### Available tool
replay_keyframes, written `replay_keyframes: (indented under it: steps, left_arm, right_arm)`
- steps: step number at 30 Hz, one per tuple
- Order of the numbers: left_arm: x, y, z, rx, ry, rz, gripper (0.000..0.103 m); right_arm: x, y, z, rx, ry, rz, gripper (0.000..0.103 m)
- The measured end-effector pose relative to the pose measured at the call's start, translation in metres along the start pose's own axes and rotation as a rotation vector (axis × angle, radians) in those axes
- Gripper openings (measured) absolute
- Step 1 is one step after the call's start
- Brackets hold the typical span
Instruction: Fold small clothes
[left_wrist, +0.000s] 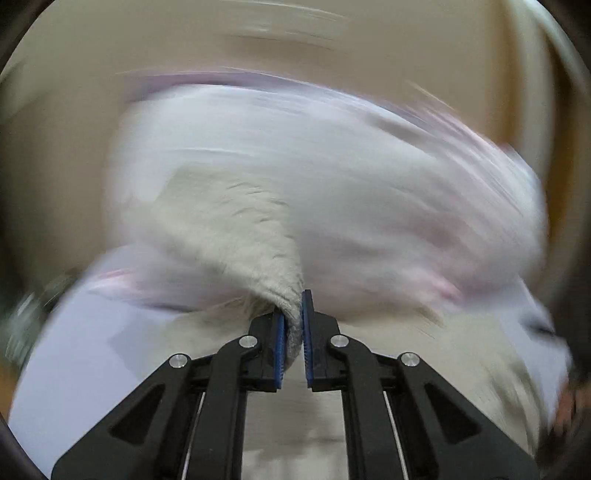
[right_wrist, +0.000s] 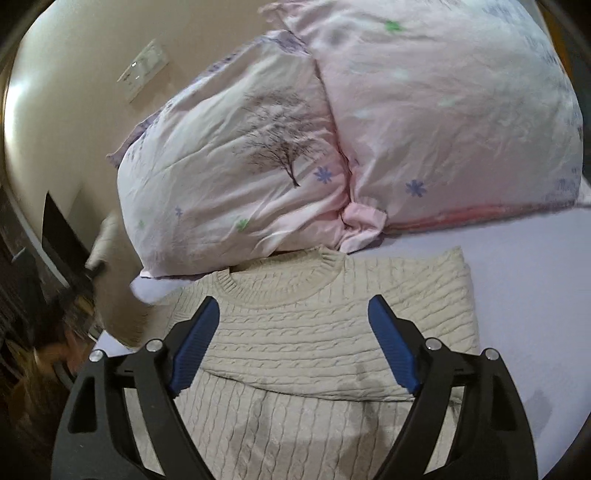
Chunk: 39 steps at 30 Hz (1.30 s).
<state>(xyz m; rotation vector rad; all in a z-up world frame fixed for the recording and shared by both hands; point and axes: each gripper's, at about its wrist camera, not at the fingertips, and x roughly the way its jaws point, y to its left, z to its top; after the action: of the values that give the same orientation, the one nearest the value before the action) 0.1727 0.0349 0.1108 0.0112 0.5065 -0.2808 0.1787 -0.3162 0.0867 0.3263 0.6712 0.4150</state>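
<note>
A cream cable-knit sweater (right_wrist: 325, 325) lies flat on the lavender bed sheet (right_wrist: 535, 295), collar toward the pillows, with one side folded over its body. My right gripper (right_wrist: 293, 314) hovers open just above the sweater's chest, holding nothing. My left gripper (left_wrist: 293, 325) is shut on a lifted part of the sweater (left_wrist: 236, 229), which rises from the jaws as a cream fold. The left wrist view is heavily blurred by motion.
Two pink patterned pillows (right_wrist: 332, 129) lie piled behind the sweater, touching its collar edge. A beige wall (right_wrist: 74, 92) with a switch plate stands at left. The bed's left edge drops to a dark cluttered floor (right_wrist: 33, 350).
</note>
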Motion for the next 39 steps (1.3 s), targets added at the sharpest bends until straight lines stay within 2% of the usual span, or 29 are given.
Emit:
replay_keyframes:
  steps: [3, 4, 5, 7, 9, 11, 12, 14, 17, 20, 21, 23, 24, 26, 29, 30, 32, 33, 35, 38, 39]
  left_arm:
    - [0.051, -0.103, -0.039, 0.253, 0.174, -0.134, 0.009]
    - [0.062, -0.127, -0.055, 0.325, 0.227, -0.157, 0.009]
    - [0.064, -0.139, -0.065, 0.351, 0.255, -0.175, 0.009]
    - [0.050, -0.133, -0.066, 0.322, 0.235, -0.188, 0.013]
    - [0.022, -0.101, -0.056, 0.218, 0.175, -0.192, 0.022]
    - [-0.004, -0.065, -0.050, 0.122, 0.136, -0.147, 0.040]
    - [-0.020, -0.043, -0.051, 0.076, 0.125, -0.109, 0.042]
    - [-0.043, -0.004, -0.063, 0.000, 0.146, -0.041, 0.046]
    - [-0.065, 0.038, -0.087, -0.113, 0.207, 0.013, 0.047]
    - [-0.083, 0.053, -0.116, -0.186, 0.231, 0.059, 0.049]
    - [-0.087, 0.056, -0.122, -0.204, 0.234, 0.057, 0.050]
    - [-0.092, 0.053, -0.133, -0.234, 0.246, 0.052, 0.053]
    - [-0.094, 0.052, -0.137, -0.237, 0.250, 0.050, 0.054]
    - [-0.096, 0.050, -0.145, -0.236, 0.267, 0.044, 0.058]
    - [-0.098, 0.047, -0.158, -0.235, 0.301, 0.049, 0.059]
    - [-0.099, 0.047, -0.161, -0.240, 0.311, 0.063, 0.060]
    - [-0.101, 0.047, -0.165, -0.254, 0.314, 0.060, 0.063]
    - [-0.103, 0.048, -0.167, -0.259, 0.315, 0.057, 0.064]
    - [-0.104, 0.049, -0.171, -0.269, 0.320, 0.049, 0.064]
    - [-0.106, 0.050, -0.178, -0.291, 0.324, 0.010, 0.064]
    - [-0.108, 0.050, -0.179, -0.293, 0.316, 0.006, 0.064]
  right_arm:
    - [0.020, -0.016, -0.003, 0.075, 0.072, 0.023, 0.082]
    - [0.025, -0.022, -0.004, 0.095, 0.093, 0.015, 0.080]
    - [0.029, -0.029, -0.004, 0.118, 0.112, 0.004, 0.078]
    - [0.029, -0.049, -0.005, 0.190, 0.139, -0.007, 0.067]
    - [0.025, -0.066, -0.004, 0.243, 0.141, -0.018, 0.063]
    - [0.023, -0.076, -0.005, 0.267, 0.147, -0.064, 0.057]
    - [0.024, -0.081, -0.007, 0.279, 0.156, -0.070, 0.054]
    - [0.029, -0.084, -0.011, 0.293, 0.178, -0.059, 0.053]
    - [0.044, -0.078, -0.016, 0.293, 0.233, -0.055, 0.053]
    - [0.042, -0.076, -0.016, 0.342, 0.203, -0.087, 0.051]
    - [0.034, -0.071, -0.013, 0.330, 0.158, -0.103, 0.051]
    - [0.025, -0.056, -0.010, 0.292, 0.133, -0.119, 0.055]
    - [0.027, -0.052, -0.009, 0.297, 0.145, -0.105, 0.059]
    - [0.036, -0.043, -0.008, 0.313, 0.188, -0.071, 0.059]
    - [0.066, -0.030, -0.006, 0.320, 0.281, -0.139, 0.059]
    - [0.082, -0.027, -0.004, 0.311, 0.311, -0.197, 0.059]
    - [0.098, -0.027, -0.005, 0.290, 0.323, -0.259, 0.035]
    - [0.103, -0.025, -0.003, 0.247, 0.305, -0.294, 0.007]
    - [0.094, -0.025, 0.001, 0.232, 0.234, -0.232, 0.007]
    - [0.035, -0.025, 0.007, 0.245, 0.011, -0.107, 0.007]
    - [0.012, -0.027, 0.004, 0.238, -0.061, -0.109, 0.007]
